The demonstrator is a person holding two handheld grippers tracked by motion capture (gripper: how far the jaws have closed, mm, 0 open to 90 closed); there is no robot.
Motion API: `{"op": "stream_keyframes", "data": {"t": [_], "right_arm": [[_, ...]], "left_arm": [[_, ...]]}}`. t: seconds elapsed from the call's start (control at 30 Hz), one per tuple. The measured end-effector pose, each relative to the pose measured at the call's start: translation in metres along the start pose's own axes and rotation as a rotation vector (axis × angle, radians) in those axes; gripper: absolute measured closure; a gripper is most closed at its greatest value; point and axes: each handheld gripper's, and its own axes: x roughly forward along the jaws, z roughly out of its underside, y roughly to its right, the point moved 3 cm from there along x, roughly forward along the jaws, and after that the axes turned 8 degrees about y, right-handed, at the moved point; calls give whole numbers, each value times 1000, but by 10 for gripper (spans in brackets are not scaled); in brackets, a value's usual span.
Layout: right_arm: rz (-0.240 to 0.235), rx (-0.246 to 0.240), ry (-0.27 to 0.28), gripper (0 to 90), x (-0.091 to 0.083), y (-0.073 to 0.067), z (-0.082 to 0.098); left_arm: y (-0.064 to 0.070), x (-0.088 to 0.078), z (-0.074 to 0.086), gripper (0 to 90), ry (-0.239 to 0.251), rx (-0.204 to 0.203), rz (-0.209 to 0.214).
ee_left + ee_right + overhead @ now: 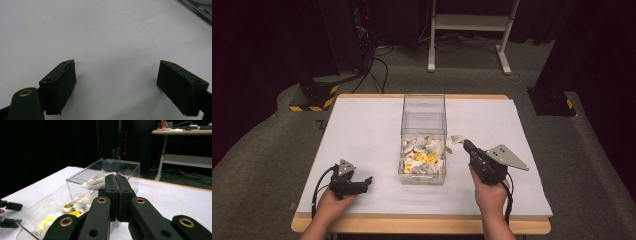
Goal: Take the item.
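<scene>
Wrapper [98, 181] pinched in right gripper [117, 185] — beside box [75, 180]

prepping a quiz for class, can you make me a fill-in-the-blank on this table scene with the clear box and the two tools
1. The right tool is shut on a crumpled ____ packet.
2. The left tool rests on the white table with its jaws ____.
3. The heap of packets lies inside a ____ box.
4. The held packet is near the box's ____ wall in the high view.

Missing words: white; open; clear; right
</scene>
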Motion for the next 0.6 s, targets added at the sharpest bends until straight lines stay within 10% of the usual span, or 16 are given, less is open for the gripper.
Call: {"op": "stream_keyframes", "data": {"t": [0.6], "right_arm": [[128,30,12,896,-28,48,-2]], "left_arm": [[0,0,0,162,0,-2,2]]}}
